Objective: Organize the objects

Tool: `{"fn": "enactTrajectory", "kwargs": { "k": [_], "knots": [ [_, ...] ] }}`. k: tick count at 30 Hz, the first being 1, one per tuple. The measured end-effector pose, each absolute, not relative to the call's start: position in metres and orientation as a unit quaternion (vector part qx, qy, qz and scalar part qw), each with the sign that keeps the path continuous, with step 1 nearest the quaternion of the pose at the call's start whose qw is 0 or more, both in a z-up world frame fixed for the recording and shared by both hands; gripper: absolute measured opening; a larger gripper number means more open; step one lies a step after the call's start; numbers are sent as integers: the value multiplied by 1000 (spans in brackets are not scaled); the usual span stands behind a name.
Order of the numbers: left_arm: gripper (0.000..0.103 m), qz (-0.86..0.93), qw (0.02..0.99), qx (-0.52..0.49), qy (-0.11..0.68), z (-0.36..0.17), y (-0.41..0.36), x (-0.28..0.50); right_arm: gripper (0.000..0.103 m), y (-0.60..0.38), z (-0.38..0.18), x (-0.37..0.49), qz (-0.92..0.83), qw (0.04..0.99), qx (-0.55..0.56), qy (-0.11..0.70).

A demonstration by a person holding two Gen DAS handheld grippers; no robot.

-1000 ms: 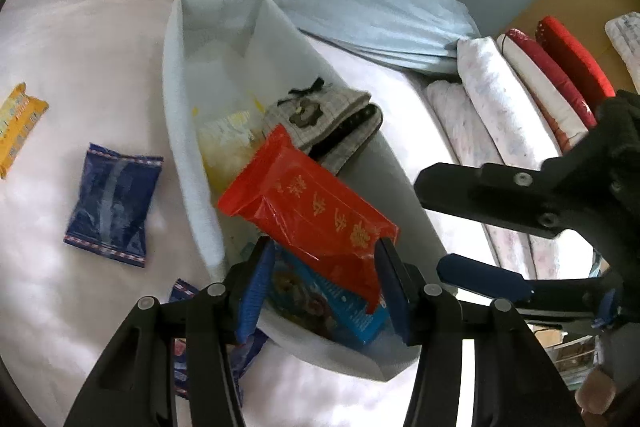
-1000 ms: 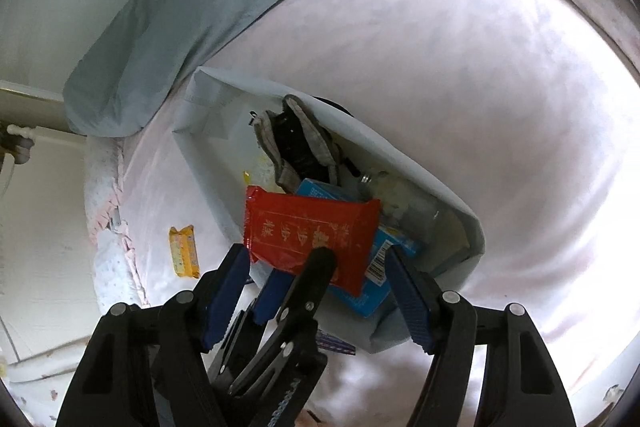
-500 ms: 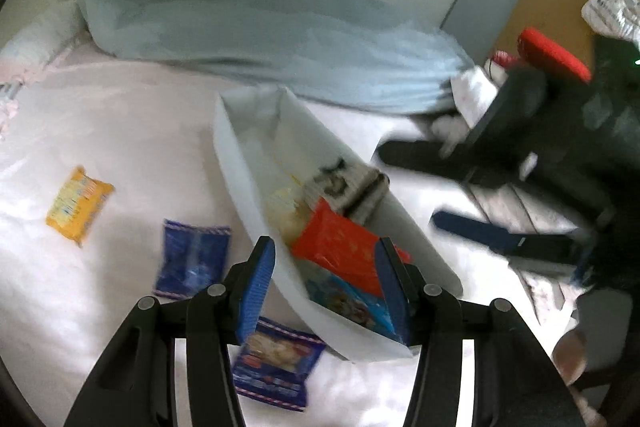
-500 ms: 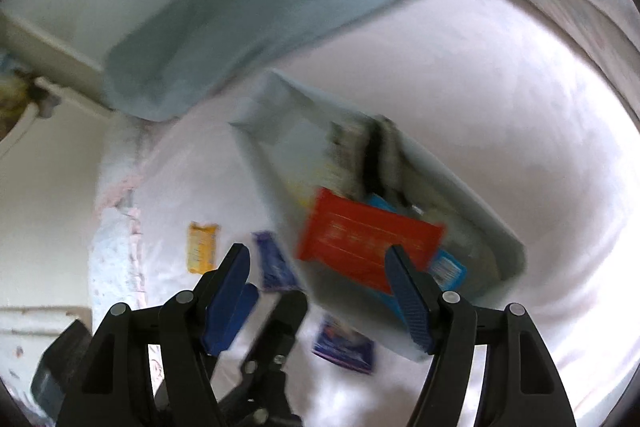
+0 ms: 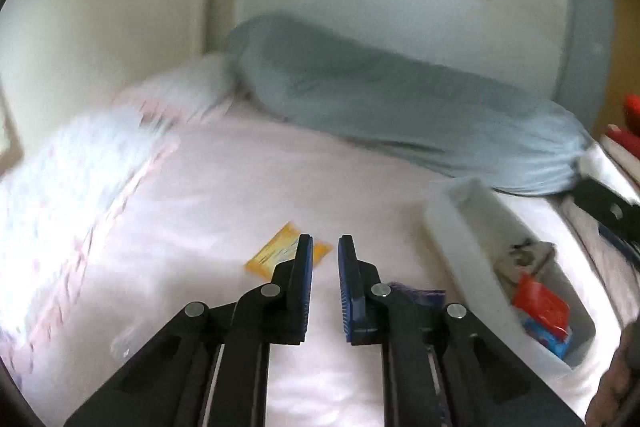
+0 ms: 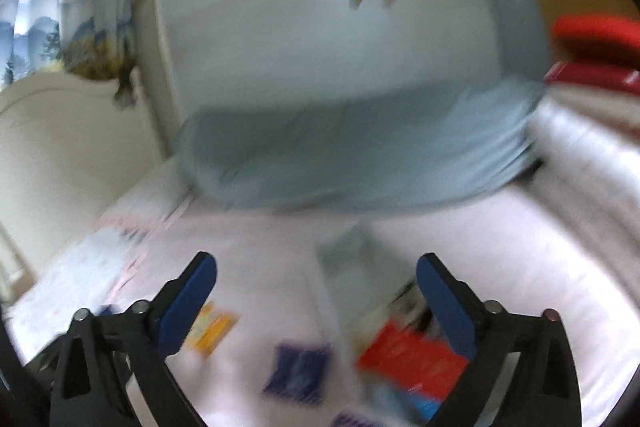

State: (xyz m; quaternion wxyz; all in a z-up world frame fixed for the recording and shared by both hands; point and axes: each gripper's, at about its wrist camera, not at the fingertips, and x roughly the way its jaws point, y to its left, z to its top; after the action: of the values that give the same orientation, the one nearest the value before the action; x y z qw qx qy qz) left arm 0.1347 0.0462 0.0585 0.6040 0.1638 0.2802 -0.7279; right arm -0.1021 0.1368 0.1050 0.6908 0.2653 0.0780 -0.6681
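Observation:
A white fabric bin [image 5: 460, 223] lies on the pink bed at the right. It holds a red packet [image 5: 540, 305], a blue packet [image 5: 548, 337] and a checked pouch [image 5: 524, 259]. My left gripper [image 5: 324, 247] is nearly shut and empty, above a yellow packet [image 5: 272, 255]. A dark blue packet [image 5: 416, 295] lies just right of its fingers. My right gripper [image 6: 316, 267] is wide open and empty; its blurred view shows the yellow packet [image 6: 212, 331], a dark blue packet [image 6: 300, 371], the red packet [image 6: 408, 363] and the bin [image 6: 348, 259].
A long grey-blue bolster [image 5: 400, 107] lies along the far wall. A floral pillow [image 5: 68, 167] sits at the left. Red and white cushions [image 6: 592, 39] stack at the right. The other gripper [image 5: 608, 211] shows at the right edge.
Both grippers have pulled up and back from the bin and swung left. The left gripper's jaws have narrowed from open to nearly shut. The right gripper stays open.

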Motion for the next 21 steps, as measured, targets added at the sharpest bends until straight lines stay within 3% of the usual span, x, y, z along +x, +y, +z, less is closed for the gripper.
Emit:
{"fn": "enactTrajectory", "kwargs": {
  "k": [3, 8, 15, 21],
  "knots": [
    [12, -694, 625, 170, 316, 45, 36, 161, 96, 131, 96, -79, -647, 704, 272, 107],
    [12, -659, 651, 219, 307, 20, 21, 161, 95, 121, 66, -27, -589, 730, 291, 189],
    [12, -644, 651, 246, 318, 0, 17, 167, 79, 103, 10, 1, -586, 689, 314, 290],
    [12, -626, 710, 219, 237, 25, 32, 167, 74, 117, 34, -14, -604, 710, 302, 201]
  ]
}}
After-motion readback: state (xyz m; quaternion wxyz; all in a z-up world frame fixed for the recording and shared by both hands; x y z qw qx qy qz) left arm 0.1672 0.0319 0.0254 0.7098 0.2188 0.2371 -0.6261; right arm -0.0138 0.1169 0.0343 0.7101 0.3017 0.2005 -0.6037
